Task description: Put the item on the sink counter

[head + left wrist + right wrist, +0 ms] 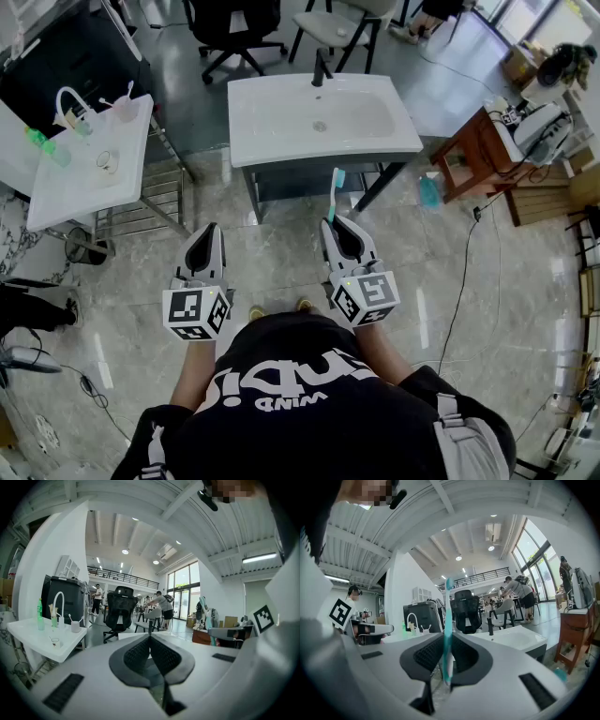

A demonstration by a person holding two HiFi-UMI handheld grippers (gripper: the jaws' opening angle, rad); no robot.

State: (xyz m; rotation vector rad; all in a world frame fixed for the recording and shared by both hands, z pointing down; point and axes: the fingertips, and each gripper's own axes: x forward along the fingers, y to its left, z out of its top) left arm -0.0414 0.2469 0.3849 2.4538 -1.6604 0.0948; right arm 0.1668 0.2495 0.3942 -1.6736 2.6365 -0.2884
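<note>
On the right gripper (pixel 446 641), the fingers pinch the lower end of a teal-and-white toothbrush (pixel 447 616), which stands upright. The left gripper (pixel 150 638) has its fingers pressed together, empty. Both hover over the floor, short of the white sink surface (pixel 272 141). Small letters on the person's black shirt (pixel 309 417) read "WIND".

Glossy white ceramic sink (pixel 272 141), polished stone floor (pixel 281 258), smooth plastic toothbrush (pixel 335 192)
</note>
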